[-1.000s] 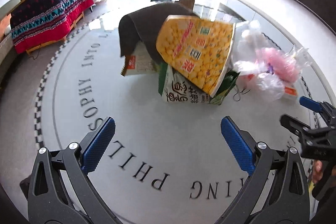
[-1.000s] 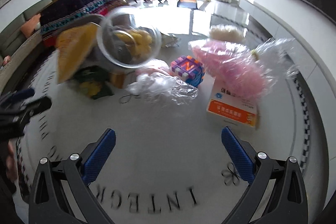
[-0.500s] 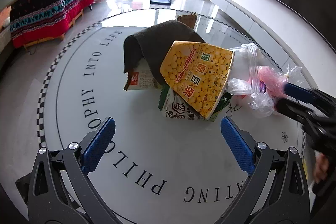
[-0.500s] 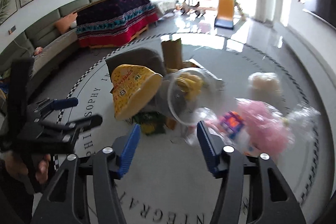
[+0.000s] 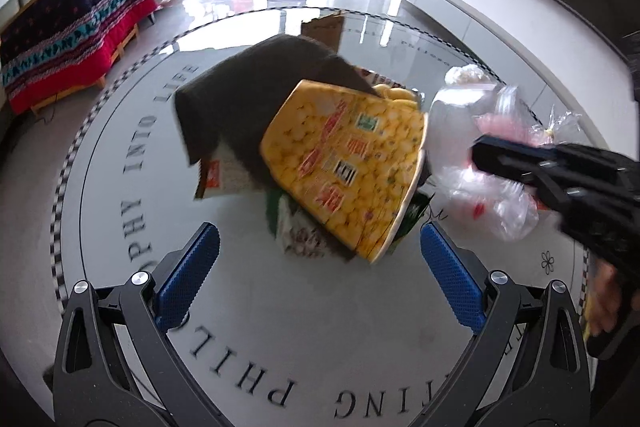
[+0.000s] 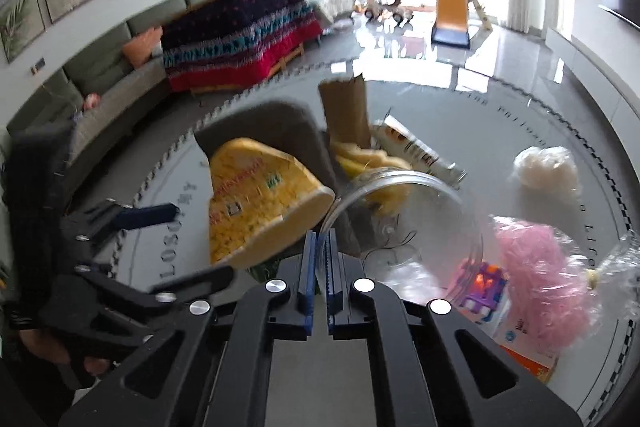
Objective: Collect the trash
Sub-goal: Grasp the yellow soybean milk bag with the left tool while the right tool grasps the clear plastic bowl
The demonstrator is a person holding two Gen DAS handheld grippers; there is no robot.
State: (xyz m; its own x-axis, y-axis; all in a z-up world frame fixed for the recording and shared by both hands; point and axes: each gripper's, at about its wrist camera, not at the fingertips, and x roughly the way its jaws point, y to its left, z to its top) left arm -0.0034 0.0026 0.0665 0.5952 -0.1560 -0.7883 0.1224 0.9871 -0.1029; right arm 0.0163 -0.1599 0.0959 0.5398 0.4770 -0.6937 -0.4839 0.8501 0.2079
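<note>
A heap of trash lies on a round grey lettered table (image 5: 320, 339). A yellow corn-print bag (image 5: 344, 163) (image 6: 256, 203) leans on a dark grey cloth (image 5: 248, 95) and a green packet. My left gripper (image 5: 318, 239) hangs open just short of the yellow bag, with nothing between its fingers; it also shows in the right wrist view (image 6: 204, 241). My right gripper (image 6: 320, 247) (image 5: 476, 151) has its jaws closing, and the pads pinch the thin rim of a clear plastic cup (image 6: 404, 211), which tilts up off the table.
To the right lie a clear bag of pink shreds (image 6: 532, 267), an orange-and-white box (image 6: 520, 351), a purple block toy (image 6: 484, 283) and a white wad (image 6: 544, 167). A brown paper bag (image 6: 348, 107) stands behind the heap. A sofa (image 6: 112, 91) lies beyond the table.
My right gripper went from wide open to shut, closing on the clear cup's rim, and moved left toward the heap. The left gripper drew back and rose a little, still open.
</note>
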